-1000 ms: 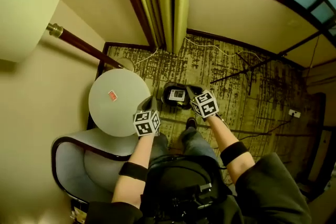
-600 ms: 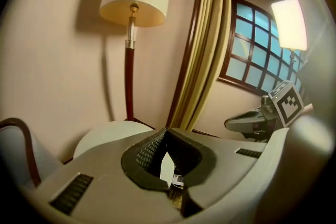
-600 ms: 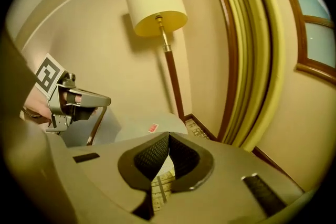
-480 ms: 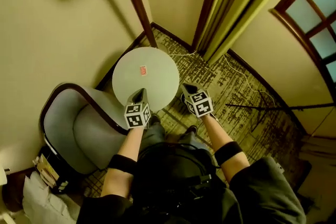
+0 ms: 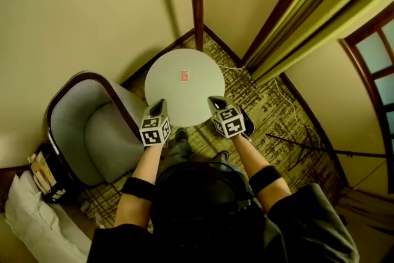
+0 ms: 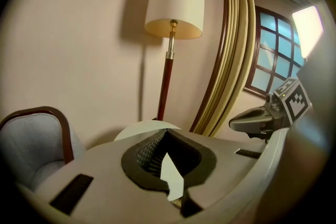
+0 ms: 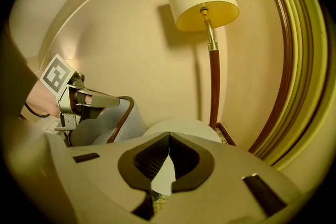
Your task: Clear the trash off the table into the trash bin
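Observation:
A small red and white scrap [image 5: 184, 76] lies near the middle of the round pale table [image 5: 169, 101]. My left gripper [image 5: 159, 105] hangs over the table's near left edge, shut and empty. Over the near right edge my right gripper [image 5: 215, 100] is also shut with nothing in it. In the left gripper view the shut jaws [image 6: 163, 132] point at the table [image 6: 137, 130], with the right gripper [image 6: 254, 122] alongside. The right gripper view shows its shut jaws [image 7: 168, 135] before the table [image 7: 189, 127] and the left gripper [image 7: 97, 100] at the left. No trash bin is clearly visible.
A floor lamp [image 5: 197, 9] stands just behind the table. A grey armchair [image 5: 92, 132] with a dark wood frame sits at its left. Yellow-green curtains [image 5: 308, 15] and a window [image 5: 375, 52] are at the right. A bag [image 5: 46, 172] and white bedding [image 5: 37, 225] lie bottom left.
The view has swung from the carpet and a black bin to the round table. Both shut grippers have moved together from beside the bin to the table's near edge.

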### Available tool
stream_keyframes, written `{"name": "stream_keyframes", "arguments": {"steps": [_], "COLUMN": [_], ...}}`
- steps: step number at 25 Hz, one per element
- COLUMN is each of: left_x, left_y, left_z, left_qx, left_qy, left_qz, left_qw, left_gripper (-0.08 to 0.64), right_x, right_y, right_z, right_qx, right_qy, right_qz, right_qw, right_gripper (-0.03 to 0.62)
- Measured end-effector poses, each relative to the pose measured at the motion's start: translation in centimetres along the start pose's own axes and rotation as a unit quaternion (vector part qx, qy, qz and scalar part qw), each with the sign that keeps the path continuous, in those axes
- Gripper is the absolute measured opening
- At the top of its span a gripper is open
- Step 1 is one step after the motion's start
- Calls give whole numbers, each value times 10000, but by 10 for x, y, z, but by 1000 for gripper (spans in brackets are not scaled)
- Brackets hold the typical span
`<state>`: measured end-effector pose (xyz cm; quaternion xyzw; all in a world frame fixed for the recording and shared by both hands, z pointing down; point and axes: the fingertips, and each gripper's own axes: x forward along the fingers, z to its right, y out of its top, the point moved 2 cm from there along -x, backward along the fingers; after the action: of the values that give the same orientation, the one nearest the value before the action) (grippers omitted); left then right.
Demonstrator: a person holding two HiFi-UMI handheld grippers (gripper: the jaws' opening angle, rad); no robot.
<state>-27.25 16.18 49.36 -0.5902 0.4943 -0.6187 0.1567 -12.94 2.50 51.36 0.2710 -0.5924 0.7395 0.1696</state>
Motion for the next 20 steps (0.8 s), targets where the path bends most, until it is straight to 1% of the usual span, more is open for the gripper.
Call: {"name": "stream_keyframes", "arguments": {"steps": [2,7,10,14,17,20], "left_x": [1,6,18,41,75,113], "left_y": [1,0,-6,-9,-16,-26], "left_z": [-2,1,1,9,16,19], "left_qx": [9,-127,-118,-177,-153,-122], "left_qy": [-18,-65,-78,-189,-308,-464], "left_qz": [2,-87,-250,-544,-740,-1069], "left_qw": [10000,9999,9996,9982,9967,9931], "left_gripper": [1,1,1,2,55,113], "right_x": [2,0,-1,2,13,28], "right_y": [2,3,3,2,-8,-17], "right_z": [1,4,9,19,38,50], "right_qx": [-16,27,67,186,245,456], "right_qy": [3,-25,-69,-133,-191,-254], "right_qz": [-25,-54,-68,-105,-171,-201], "right_qw": [10000,10000,9999,9997,9994,9984], "right_gripper": [2,2,2,2,2,2]}}
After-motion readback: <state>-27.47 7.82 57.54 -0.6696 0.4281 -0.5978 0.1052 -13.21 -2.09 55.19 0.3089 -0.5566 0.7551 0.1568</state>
